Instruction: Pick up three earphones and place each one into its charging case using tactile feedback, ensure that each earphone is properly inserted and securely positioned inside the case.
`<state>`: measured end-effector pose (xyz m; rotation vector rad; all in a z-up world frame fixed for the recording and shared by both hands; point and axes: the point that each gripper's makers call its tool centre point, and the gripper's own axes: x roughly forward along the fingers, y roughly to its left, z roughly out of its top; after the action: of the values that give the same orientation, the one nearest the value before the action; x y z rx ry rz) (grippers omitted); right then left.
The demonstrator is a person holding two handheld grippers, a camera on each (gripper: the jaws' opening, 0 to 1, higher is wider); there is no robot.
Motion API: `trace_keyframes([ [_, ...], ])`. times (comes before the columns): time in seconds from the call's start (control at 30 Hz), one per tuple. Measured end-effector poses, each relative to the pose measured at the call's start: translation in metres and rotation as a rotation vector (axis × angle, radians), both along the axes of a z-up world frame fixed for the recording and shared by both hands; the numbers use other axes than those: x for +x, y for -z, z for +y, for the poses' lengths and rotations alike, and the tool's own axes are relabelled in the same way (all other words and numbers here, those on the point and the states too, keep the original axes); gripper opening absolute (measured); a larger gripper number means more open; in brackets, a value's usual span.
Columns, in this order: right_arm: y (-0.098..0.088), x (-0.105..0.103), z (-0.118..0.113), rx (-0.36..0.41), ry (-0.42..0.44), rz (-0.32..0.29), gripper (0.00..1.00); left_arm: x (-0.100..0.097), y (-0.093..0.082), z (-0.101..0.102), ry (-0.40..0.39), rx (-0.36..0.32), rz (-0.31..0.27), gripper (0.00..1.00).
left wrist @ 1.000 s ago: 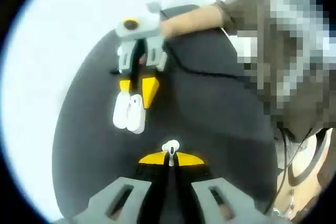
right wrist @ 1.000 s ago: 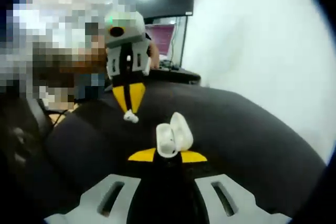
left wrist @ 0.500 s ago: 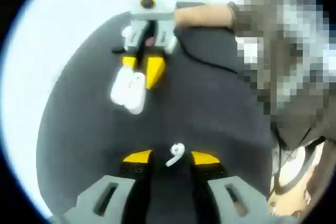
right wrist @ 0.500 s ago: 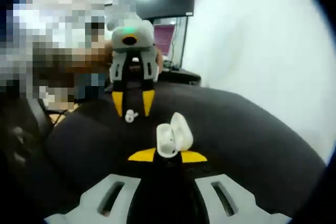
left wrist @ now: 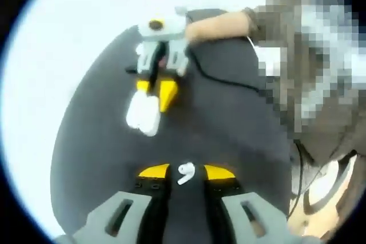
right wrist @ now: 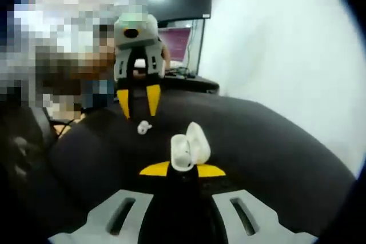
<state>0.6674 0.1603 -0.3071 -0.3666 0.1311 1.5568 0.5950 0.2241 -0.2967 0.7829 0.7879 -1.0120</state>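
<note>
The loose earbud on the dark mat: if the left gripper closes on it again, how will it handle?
The earbud lies free between the open left gripper's yellow-tipped fingers. It looks small, smooth and glossy, so it is probably light and slippery. Its rounded head and thin stem suggest it may twist or squirt out unless pinched squarely.

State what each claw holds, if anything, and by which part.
Right claw grips the open case by its base. Left claw is open, holding nothing; the earphone lies between its jaws.
</note>
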Motion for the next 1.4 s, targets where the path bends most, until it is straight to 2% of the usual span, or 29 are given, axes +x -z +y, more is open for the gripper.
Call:
trace_keyframes([
  [0.03, 0.000, 0.000, 0.000, 0.000, 0.000, 0.000, 0.17, 0.001, 0.000, 0.001, -0.038, -0.002, 0.010, 0.19],
  [0.07, 0.000, 0.000, 0.000, -0.001, 0.000, -0.002, 0.17, 0.002, 0.002, 0.003, -0.115, -0.003, 0.030, 0.19],
  [0.13, 0.001, 0.000, -0.001, -0.002, -0.001, -0.004, 0.17, -0.002, 0.003, 0.002, -0.194, -0.035, 0.053, 0.16],
  [0.17, 0.001, 0.000, -0.001, -0.003, -0.001, -0.006, 0.17, -0.009, 0.006, 0.002, -0.204, -0.034, 0.068, 0.14],
  [0.2, 0.001, 0.000, -0.001, -0.003, -0.002, -0.008, 0.17, -0.013, 0.008, 0.002, -0.192, -0.034, 0.059, 0.11],
  [0.23, 0.001, 0.000, -0.001, -0.003, -0.002, -0.008, 0.17, -0.016, 0.009, 0.002, -0.220, -0.046, 0.042, 0.10],
  [0.3, 0.001, 0.000, -0.001, -0.003, -0.002, -0.007, 0.17, -0.022, 0.013, 0.007, -0.215, -0.028, -0.006, 0.09],
  [0.37, 0.001, 0.000, 0.000, -0.002, -0.001, -0.005, 0.17, -0.023, 0.015, 0.014, -0.250, -0.019, -0.042, 0.09],
  [0.43, 0.001, 0.000, 0.000, -0.003, -0.002, -0.005, 0.17, -0.023, 0.016, 0.017, -0.247, -0.016, -0.074, 0.09],
  [0.57, 0.001, -0.001, 0.000, -0.005, -0.001, -0.011, 0.17, -0.022, 0.017, 0.019, -0.249, -0.022, -0.090, 0.08],
  [0.7, 0.001, -0.001, 0.000, -0.006, 0.000, -0.015, 0.17, -0.023, 0.017, 0.006, -0.245, -0.103, -0.059, 0.08],
  [0.73, 0.002, -0.001, 0.000, -0.006, 0.000, -0.016, 0.17, -0.022, 0.019, 0.005, -0.241, -0.097, -0.059, 0.09],
  [0.83, 0.002, 0.000, 0.000, -0.007, -0.001, -0.018, 0.17, -0.016, 0.022, 0.009, -0.227, -0.018, -0.096, 0.08],
  [1.03, 0.002, 0.000, 0.000, -0.009, -0.003, -0.020, 0.17, -0.009, 0.021, 0.004, -0.206, 0.006, -0.113, 0.08],
  [1.4, 0.003, 0.000, 0.001, -0.014, -0.004, -0.024, 0.17, 0.008, 0.012, 0.002, -0.166, 0.096, -0.140, 0.06],
])
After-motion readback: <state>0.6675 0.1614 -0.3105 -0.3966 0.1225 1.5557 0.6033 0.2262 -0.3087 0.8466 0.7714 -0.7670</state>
